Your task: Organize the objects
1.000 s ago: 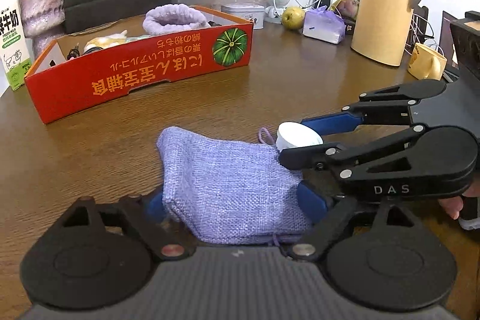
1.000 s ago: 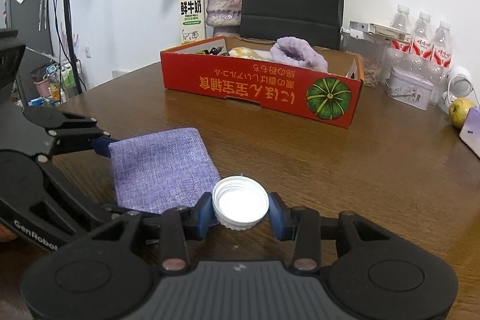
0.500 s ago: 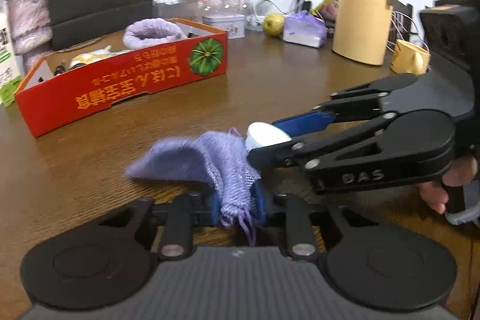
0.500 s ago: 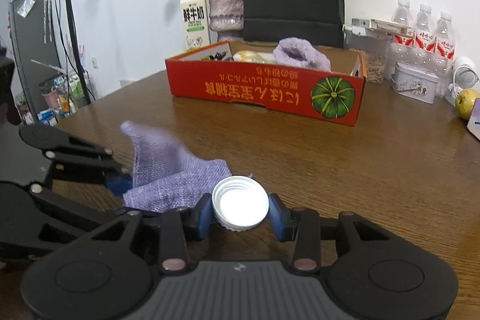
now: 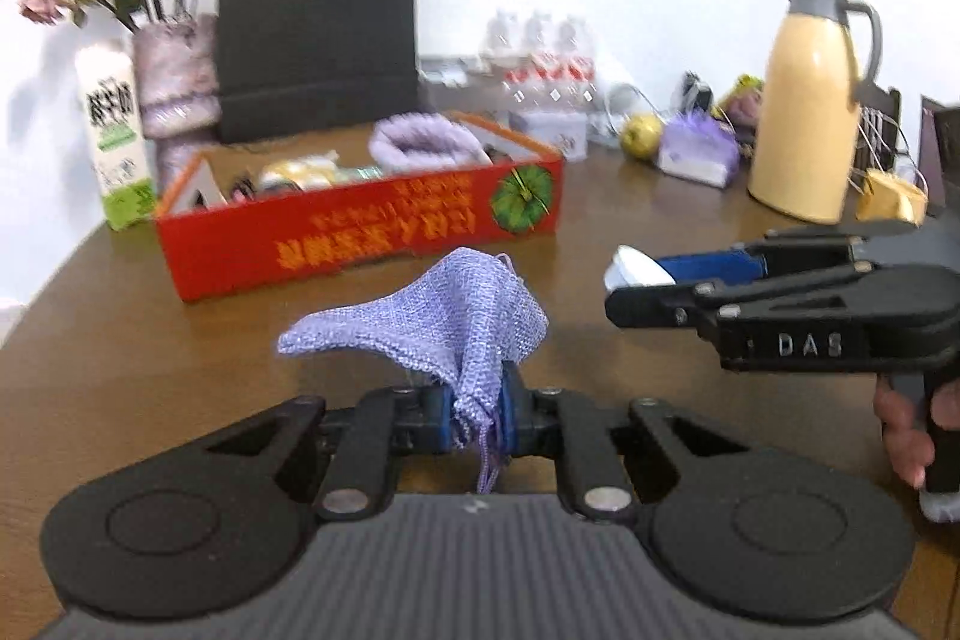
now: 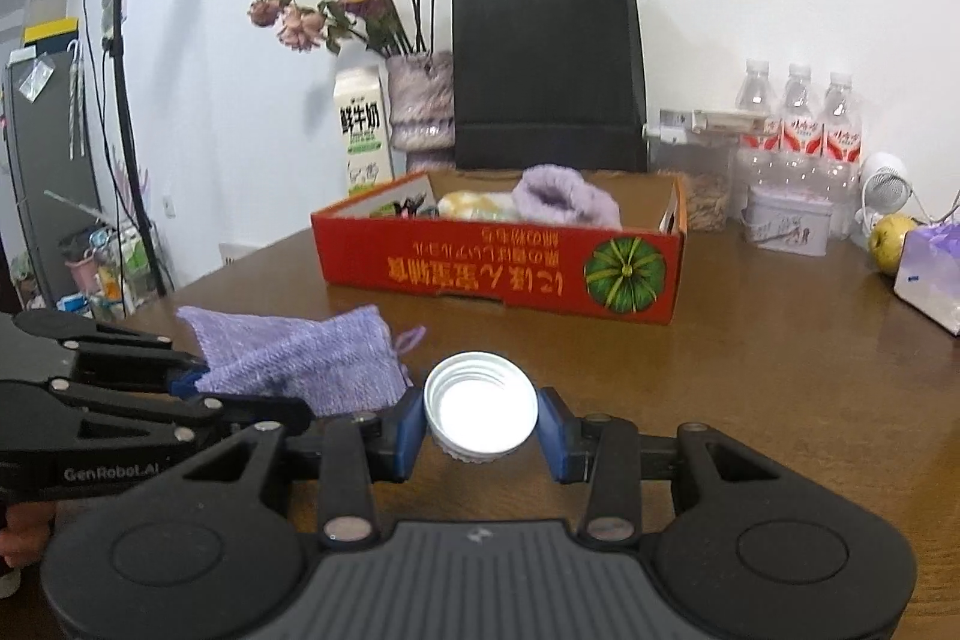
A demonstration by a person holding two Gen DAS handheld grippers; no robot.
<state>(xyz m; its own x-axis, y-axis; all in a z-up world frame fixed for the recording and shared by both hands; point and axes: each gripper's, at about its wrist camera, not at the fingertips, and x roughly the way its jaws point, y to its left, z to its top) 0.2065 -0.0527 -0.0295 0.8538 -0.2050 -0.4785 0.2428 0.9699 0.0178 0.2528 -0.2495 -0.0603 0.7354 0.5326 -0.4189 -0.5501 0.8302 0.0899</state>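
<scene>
With the purple pouch (image 5: 456, 316) pinched by the left fingers (image 5: 434, 409) and the white cap (image 6: 480, 403) clamped by the right fingers (image 6: 409, 433), both are probably to be carried to the red box (image 6: 504, 268) at twelve o'clock.

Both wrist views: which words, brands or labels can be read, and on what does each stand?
"DAS": side of the black right tongs.
"GenRobot.AI": side of the black left tongs.
"鲜牛奶": white and green milk carton.
Upside-down yellow print on the red cardboard box with a green pumpkin picture: not reliably legible.
Red labels on clear plastic water bottles: too small.

Lilac woven pouch (image 5: 444, 322), white cap (image 6: 480, 403), red box (image 6: 498, 268) with green pumpkin print.
</scene>
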